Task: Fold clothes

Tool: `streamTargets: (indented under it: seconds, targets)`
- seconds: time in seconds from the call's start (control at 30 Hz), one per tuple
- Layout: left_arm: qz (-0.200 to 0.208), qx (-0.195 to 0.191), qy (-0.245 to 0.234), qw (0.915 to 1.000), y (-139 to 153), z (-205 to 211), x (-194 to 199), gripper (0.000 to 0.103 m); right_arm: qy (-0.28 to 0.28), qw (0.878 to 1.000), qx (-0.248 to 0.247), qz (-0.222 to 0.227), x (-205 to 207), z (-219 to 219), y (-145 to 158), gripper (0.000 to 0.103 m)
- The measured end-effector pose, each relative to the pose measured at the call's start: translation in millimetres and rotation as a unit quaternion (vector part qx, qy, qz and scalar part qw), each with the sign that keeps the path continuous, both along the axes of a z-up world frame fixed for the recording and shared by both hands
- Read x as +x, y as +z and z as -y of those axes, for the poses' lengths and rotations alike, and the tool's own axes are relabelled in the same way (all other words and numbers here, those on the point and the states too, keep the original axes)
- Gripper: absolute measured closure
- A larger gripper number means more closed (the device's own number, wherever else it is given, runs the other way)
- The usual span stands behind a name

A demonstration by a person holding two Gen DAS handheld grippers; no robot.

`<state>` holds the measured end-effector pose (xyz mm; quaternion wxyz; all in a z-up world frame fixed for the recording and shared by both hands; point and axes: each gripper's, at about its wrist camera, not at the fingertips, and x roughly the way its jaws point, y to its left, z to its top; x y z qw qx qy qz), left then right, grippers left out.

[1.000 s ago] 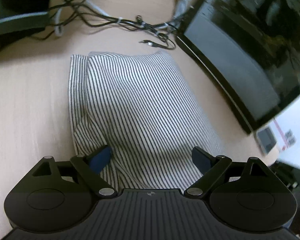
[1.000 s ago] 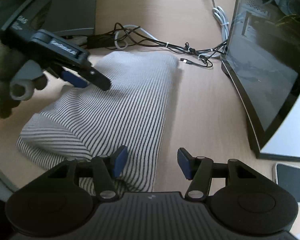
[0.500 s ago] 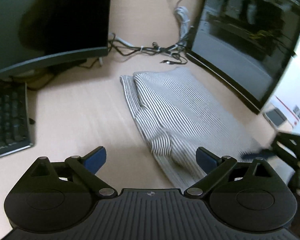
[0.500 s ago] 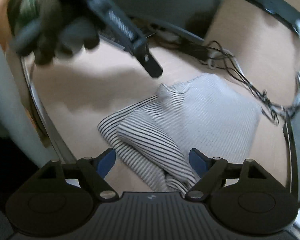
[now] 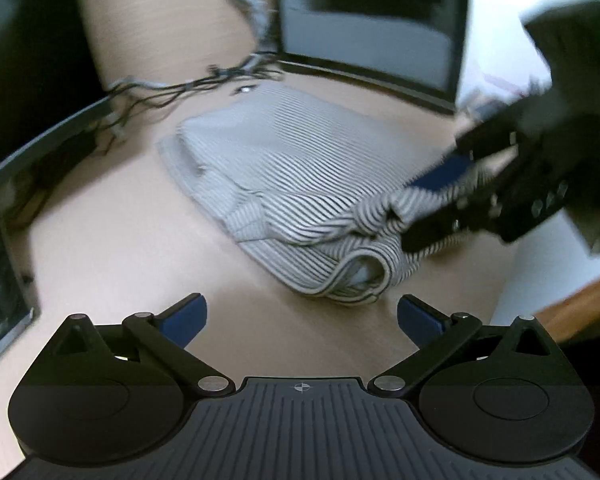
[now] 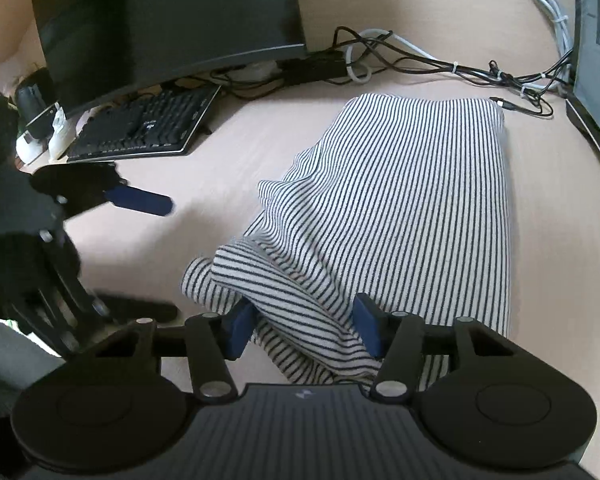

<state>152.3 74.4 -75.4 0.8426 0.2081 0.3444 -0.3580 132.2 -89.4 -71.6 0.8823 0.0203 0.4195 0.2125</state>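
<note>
A grey-and-black striped garment (image 5: 300, 160) (image 6: 400, 200) lies folded on the pale desk. My right gripper (image 6: 306, 328) is at its near edge. Its jaws are closing on a bunched fold of the cloth, and both blue pads press against it. In the left wrist view the right gripper (image 5: 412, 208) comes in from the right and lifts that pinched fold slightly. My left gripper (image 5: 302, 312) hovers over bare desk in front of the garment, open wide with nothing between its fingers. It also shows in the right wrist view, where the left gripper (image 6: 152, 254) is off to the left of the cloth.
A dark monitor (image 6: 172, 20) and a keyboard (image 6: 148, 124) stand at the back left. A tangle of cables (image 6: 440, 64) runs just behind the garment. A second monitor (image 6: 596, 60) stands at the right. A person's gloved hand holds the left gripper.
My left gripper has drawn back off the garment to bare desk and opened wider. The right gripper has swung round to the near edge, opened, then closed on a fold.
</note>
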Motion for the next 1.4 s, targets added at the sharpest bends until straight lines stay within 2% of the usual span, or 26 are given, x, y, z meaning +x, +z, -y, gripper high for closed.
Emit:
streamTargets:
  seconds: [0.1,0.2,0.23,0.3,0.43,0.6,0.63,0.67,0.7,0.73,0.83,0.93,1.07,1.13,1.17,1.3,1.4]
  targets:
    - [0.03,0.028,-0.012,0.9991,-12,22,2,0.0,0.01,0.999,-0.027,0.014,-5,-6,6,0.049]
    - [0.018,0.012,0.014,0.9997,-12,31,16,0.0,0.039,0.992,-0.102,0.06,-20,-17,14,0.038]
    - [0.004,-0.003,0.028,0.9996,-9,31,22,0.0,0.048,0.986,-0.134,0.083,-29,-20,14,0.03]
    - [-0.038,-0.044,0.061,0.9965,-3,24,37,0.0,0.062,0.972,-0.194,0.119,-45,-23,10,0.023]
    - [-0.112,-0.1,0.098,0.9838,1,16,61,0.0,0.081,0.941,-0.293,0.152,-62,-25,-12,0.02]
    - [-0.135,-0.117,0.11,0.9778,0,16,66,0.0,0.084,0.905,-0.363,0.203,-53,-37,-34,0.018]
    - [-0.136,-0.121,0.11,0.9772,2,10,65,0.0,0.09,0.905,-0.363,0.2,-47,-37,-35,0.02]
    - [-0.137,-0.124,0.11,0.9766,4,5,64,0.0,0.098,0.907,-0.361,0.195,-41,-36,-34,0.028]
    - [-0.138,-0.128,0.11,0.9759,7,-1,63,0.0,0.105,0.908,-0.359,0.189,-35,-36,-33,0.053]
    - [-0.139,-0.132,0.11,0.9753,9,-7,62,0.0,0.113,0.913,-0.35,0.177,-31,-35,-31,0.062]
    - [-0.139,-0.159,0.11,0.9712,21,-30,61,0.0,0.126,0.918,-0.338,0.163,-28,-30,-21,0.069]
    - [-0.124,-0.195,0.133,0.9639,40,-56,73,0.0,0.14,0.923,-0.329,0.143,-30,-29,-14,0.073]
    - [-0.088,-0.192,0.118,0.9704,50,-43,95,0.0,0.189,0.92,-0.321,0.12,-49,-31,14,0.074]
    - [-0.091,-0.188,0.091,0.9737,42,-22,105,0.002,0.211,0.915,-0.322,0.116,-62,-30,33,0.074]
    - [-0.092,-0.18,0.082,0.9758,36,-10,109,0.005,0.22,0.913,-0.324,0.115,-68,-30,44,0.074]
    - [-0.117,-0.157,0.048,0.9794,8,25,122,0.034,0.245,0.896,-0.347,0.127,-73,-25,88,0.074]
    - [-0.139,-0.147,0.031,0.9788,-7,29,126,0.038,0.263,0.887,-0.352,0.141,-56,-18,118,0.074]
